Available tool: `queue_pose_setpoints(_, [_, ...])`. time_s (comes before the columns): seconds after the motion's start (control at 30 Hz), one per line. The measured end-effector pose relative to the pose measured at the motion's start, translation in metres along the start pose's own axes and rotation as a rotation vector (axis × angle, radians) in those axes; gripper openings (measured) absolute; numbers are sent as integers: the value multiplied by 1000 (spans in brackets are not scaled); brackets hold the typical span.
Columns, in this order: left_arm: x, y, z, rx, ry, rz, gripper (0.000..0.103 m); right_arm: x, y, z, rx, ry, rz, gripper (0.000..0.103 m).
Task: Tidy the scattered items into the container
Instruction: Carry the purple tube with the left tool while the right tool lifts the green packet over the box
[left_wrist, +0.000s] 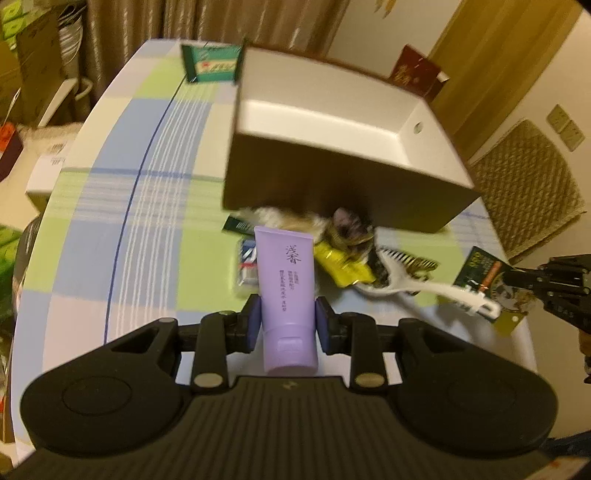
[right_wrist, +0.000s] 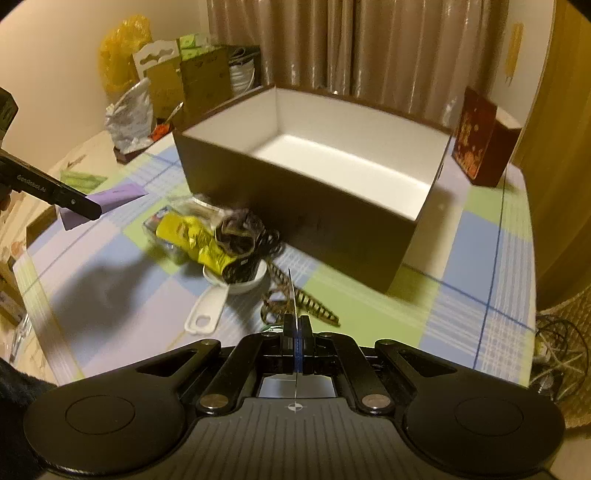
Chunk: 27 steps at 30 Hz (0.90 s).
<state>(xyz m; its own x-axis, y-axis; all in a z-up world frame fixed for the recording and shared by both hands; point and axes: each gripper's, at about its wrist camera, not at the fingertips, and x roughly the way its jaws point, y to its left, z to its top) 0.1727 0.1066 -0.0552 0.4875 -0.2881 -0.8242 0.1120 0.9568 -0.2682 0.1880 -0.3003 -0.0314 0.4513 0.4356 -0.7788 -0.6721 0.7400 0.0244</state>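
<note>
Left claw (left_wrist: 288, 325) clamps purple tube (left_wrist: 286, 291) near its cap: light, squashy. Right claw (right_wrist: 295, 328) pinches thin card (right_wrist: 290, 295) edge-on: flimsy.

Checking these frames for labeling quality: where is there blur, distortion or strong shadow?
Left wrist view: the box and the pile before it are motion-smeared, while the purple tube reads sharp; the table edge bows from the fisheye. Right wrist view: softer blur on the yellow packet, and a dark shadow on the tablecloth.
</note>
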Motion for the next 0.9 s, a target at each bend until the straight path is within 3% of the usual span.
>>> queue_pose_setpoints(0.5, [14,-49,76,104,-117,-147,26,-39,-5,83,-94,-199,-28,0])
queue_pose_setpoints(0.73, [46,-60,122,128,-135,-157,26,-16,-10,139,-105,-285,-71,0])
queue_pose_setpoints(0.9, [78,-60,148,115,-108,-128,26,31,-18,173,-53,-279,-84,0])
